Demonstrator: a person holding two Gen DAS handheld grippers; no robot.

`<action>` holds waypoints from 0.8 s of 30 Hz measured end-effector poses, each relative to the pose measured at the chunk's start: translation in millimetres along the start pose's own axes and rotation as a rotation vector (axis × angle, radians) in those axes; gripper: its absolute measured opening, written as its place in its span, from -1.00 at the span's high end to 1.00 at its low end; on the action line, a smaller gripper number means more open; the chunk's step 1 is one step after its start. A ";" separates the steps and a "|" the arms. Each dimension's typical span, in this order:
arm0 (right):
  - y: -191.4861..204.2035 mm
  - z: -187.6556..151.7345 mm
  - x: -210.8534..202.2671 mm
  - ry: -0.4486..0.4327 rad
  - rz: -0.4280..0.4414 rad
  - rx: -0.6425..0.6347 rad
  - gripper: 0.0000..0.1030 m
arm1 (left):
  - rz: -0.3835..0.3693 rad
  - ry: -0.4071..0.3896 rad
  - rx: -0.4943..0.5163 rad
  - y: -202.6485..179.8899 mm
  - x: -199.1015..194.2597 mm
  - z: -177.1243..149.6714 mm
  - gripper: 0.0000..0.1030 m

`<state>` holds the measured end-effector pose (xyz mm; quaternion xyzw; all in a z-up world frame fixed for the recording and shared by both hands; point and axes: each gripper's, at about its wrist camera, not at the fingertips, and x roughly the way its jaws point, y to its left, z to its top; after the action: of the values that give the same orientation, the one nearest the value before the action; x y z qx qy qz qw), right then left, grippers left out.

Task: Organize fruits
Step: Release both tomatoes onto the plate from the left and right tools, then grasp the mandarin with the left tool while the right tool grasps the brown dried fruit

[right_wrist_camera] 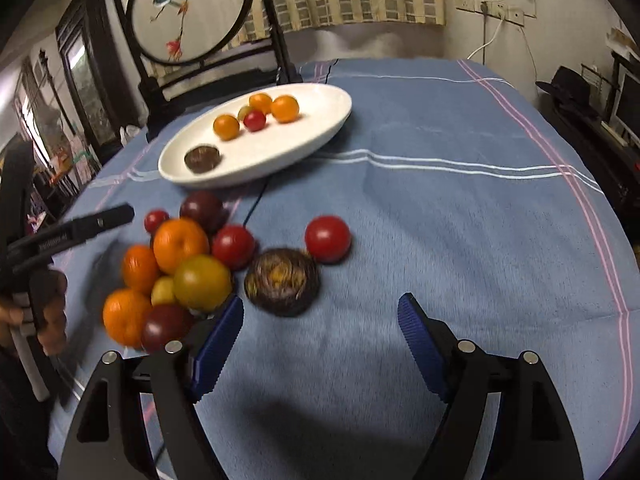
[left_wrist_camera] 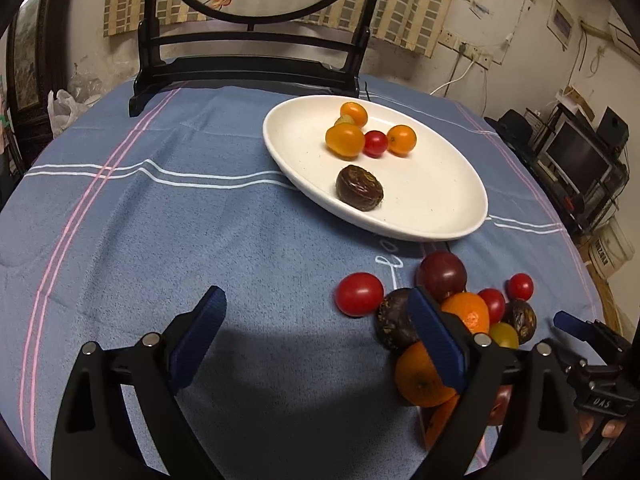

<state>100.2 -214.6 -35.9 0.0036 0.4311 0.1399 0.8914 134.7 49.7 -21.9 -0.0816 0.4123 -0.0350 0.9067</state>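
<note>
Both tools spread wide, nothing held: left gripper [left_wrist_camera: 316, 312] with ribbed blue pads [left_wrist_camera: 196, 336] over bare cloth at the table's near edge, right gripper [right_wrist_camera: 320, 316] likewise gaping, its left pad just beside the heap.

Smooth glossy white oval plate [left_wrist_camera: 440, 200], shallow, toward the far side of the table near the screen's foot. On it: a wrinkled dark passion fruit [left_wrist_camera: 359, 188] alone at the near end, and a tight cluster of shiny orange cherry tomatoes [left_wrist_camera: 345, 140] around one small red tomato [left_wrist_camera: 375, 144].

Near the front edge, a loose pile of fruit [right_wrist_camera: 176, 276]: dimpled oranges, glossy red and dark purple tomatoes, a dull olive-yellow one. Just beside it a shrivelled passion fruit [right_wrist_camera: 282, 282], flat-topped, with a round red tomato [right_wrist_camera: 328, 239] touching or almost touching it.

Soft, napped blue cloth [left_wrist_camera: 160, 240] with white and pink stripes, creased in places, over a round table. Behind, a dark wooden stand with a round embroidered screen [right_wrist_camera: 188, 8]; plaster wall, checked curtain, sockets with cables.

Only in the right wrist view: the embroidered bird and the person's hand [right_wrist_camera: 52, 320] on the other tool's grip. Only in the left wrist view: monitors on a shelf at right.
</note>
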 end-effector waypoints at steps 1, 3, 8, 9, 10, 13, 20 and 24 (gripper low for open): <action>4.1 0.0 1.5 0.008 -0.012 -0.017 -0.56 | 0.002 -0.003 0.001 -0.1 -1.0 0.0 -0.75; 14.9 -0.5 8.3 0.031 -0.041 -0.070 -0.56 | -0.005 -0.008 -0.006 1.6 -2.9 0.1 -0.76; 29.3 4.2 26.2 0.077 -0.102 -0.133 -0.55 | -0.032 0.006 -0.029 5.1 -2.2 1.3 -0.77; 29.8 7.4 28.8 0.081 -0.099 -0.132 -0.55 | -0.034 0.009 -0.031 5.5 -2.0 1.3 -0.77; 29.7 10.8 31.4 0.087 -0.096 -0.130 -0.55 | -0.037 0.010 -0.032 4.9 -2.1 1.4 -0.77; 28.2 18.2 37.0 0.093 -0.095 -0.117 -0.53 | -0.054 0.015 -0.025 2.9 -3.1 1.2 -0.77; 33.2 16.8 32.4 0.044 -0.068 -0.131 0.12 | -0.078 0.011 0.001 -4.9 -5.9 -1.2 -0.77; 27.4 17.3 31.2 0.042 -0.045 -0.106 0.13 | -0.083 -0.001 0.059 -17.1 -8.5 -5.6 -0.77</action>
<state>125.1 -178.4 -45.5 -0.0562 0.4418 0.1423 0.8840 124.9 33.3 -16.1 -0.0720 0.4067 -0.0848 0.9067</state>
